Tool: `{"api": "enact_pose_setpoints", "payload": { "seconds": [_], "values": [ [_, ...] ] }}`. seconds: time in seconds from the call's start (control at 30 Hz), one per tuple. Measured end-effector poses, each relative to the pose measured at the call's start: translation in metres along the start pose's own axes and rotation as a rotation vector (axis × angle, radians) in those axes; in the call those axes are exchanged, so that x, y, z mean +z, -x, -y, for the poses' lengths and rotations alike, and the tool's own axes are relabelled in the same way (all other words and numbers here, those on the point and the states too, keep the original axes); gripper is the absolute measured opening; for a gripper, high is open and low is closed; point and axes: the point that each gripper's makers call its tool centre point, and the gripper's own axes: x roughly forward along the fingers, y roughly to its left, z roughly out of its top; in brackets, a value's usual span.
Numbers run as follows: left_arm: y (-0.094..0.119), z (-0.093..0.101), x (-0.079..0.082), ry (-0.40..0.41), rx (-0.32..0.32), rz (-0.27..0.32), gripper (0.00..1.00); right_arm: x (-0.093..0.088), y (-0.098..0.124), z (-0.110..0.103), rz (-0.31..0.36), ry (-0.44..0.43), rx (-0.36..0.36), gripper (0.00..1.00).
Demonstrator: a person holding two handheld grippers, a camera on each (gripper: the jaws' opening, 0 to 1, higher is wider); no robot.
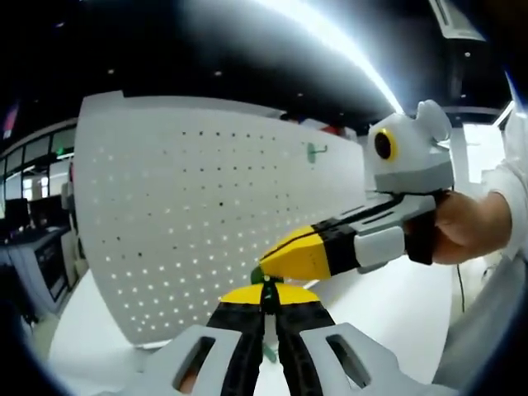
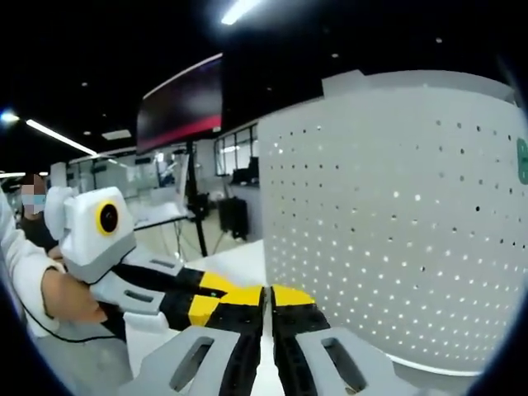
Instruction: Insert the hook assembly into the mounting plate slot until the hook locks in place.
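The white perforated mounting plate [image 1: 206, 214] stands upright on the white table; it also rises at the right of the right gripper view [image 2: 396, 223]. One green hook [image 1: 316, 152] hangs high on the plate, seen as a green patch [image 2: 521, 161] at the plate's right edge. My left gripper [image 1: 266, 295] is shut on a small green hook assembly [image 1: 258, 275], whose green shows between and just above the yellow tips. My right gripper [image 1: 289, 257], held by a hand, comes in from the right with jaws together, its tip touching that green piece. In its own view the right gripper [image 2: 268, 293] looks shut, meeting the left gripper [image 2: 206, 304].
The white table [image 1: 396, 305] carries the plate, with bare surface to its right. A person's hand [image 1: 466, 231] and white sleeve [image 1: 516, 190] are at the right. Desks, monitors and a stand [image 2: 194, 206] fill the dim room behind; another person [image 2: 25, 247] is at the left.
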Motion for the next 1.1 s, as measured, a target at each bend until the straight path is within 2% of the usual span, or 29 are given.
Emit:
{"api": "enact_pose_setpoints", "payload": {
  "seconds": [0.33,0.57,0.67,0.87,1.1],
  "values": [
    [0.001,0.001,0.0,-0.001,0.006,-0.002,0.03,0.004,0.016,0.013,0.009,0.037,-0.046,0.11],
    [0.001,0.005,0.005,-0.001,0.014,0.012,0.03,0.004,0.03,0.022,-0.005,0.084,-0.088,0.26],
    [0.001,0.007,0.01,-0.007,0.022,0.026,0.03,0.006,0.036,0.025,0.004,0.087,-0.103,0.35],
    [0.0,0.003,0.02,-0.017,0.051,0.037,0.03,0.008,0.047,0.031,0.015,0.106,-0.139,0.4],
    [-0.005,-0.005,0.043,-0.033,0.087,0.07,0.03,0.003,0.055,0.033,0.016,0.093,-0.158,0.42]
  ]
}}
